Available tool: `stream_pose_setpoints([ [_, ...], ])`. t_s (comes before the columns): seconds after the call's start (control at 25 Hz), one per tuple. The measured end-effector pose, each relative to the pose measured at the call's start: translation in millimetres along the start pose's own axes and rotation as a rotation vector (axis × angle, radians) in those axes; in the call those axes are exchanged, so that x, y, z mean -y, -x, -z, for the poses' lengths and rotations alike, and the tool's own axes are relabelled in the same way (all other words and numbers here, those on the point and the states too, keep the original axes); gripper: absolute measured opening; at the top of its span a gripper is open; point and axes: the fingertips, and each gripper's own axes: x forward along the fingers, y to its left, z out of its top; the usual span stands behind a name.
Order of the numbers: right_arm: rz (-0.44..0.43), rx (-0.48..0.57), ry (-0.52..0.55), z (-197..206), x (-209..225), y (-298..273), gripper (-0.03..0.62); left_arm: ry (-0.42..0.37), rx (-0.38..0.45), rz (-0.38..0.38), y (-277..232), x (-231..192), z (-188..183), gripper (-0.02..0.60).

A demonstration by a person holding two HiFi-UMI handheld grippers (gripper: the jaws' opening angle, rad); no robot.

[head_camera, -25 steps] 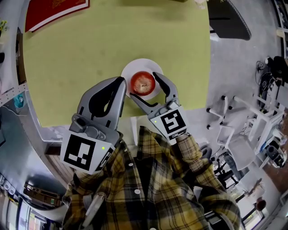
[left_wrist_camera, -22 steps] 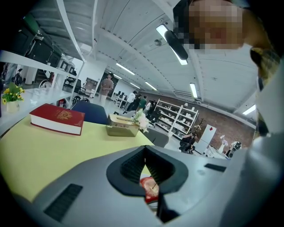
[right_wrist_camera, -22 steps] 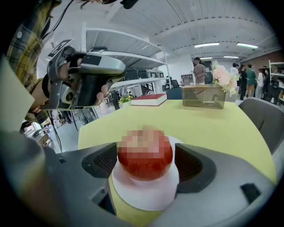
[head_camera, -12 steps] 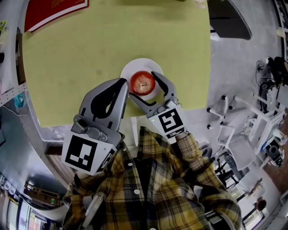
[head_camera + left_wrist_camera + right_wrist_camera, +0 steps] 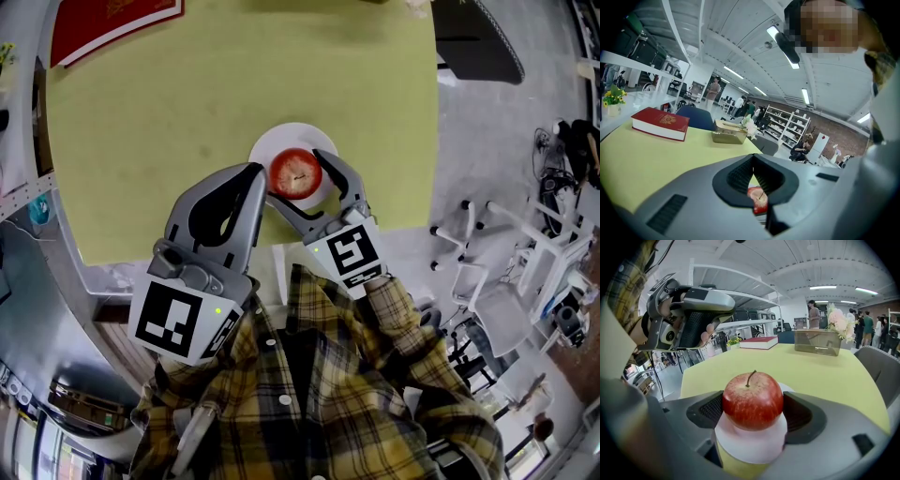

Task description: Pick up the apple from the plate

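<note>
Straddling apple [image 5: 752, 401] on plate [image 5: 750, 446], right tongs [image 5: 753, 412], jaws apart

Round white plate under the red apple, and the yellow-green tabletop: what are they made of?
Round white plate: likely glazed ceramic, possibly plastic; smooth, opaque, soft sheen. Yellow-green tabletop: probably laminate or painted board; flat, uniform colour, matte, no grain or weave visible.

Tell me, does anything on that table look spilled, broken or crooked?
Nothing stands out. The apple sits stem up on its white plate, unbruised as far as shows; the red book lies flat on the table.
</note>
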Motion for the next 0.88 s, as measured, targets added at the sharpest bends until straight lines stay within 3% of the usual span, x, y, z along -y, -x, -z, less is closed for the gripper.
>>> stream_pose_setpoints([
  [0.48,-0.016,0.008,-0.016,-5,-1,2,0.377,-0.005,0.019,-0.005,-3,0,-8,0.007],
  [0.88,0.003,0.07,-0.021,-47,15,19,0.377,-0.043,0.064,0.009,-9,11,-43,0.008],
])
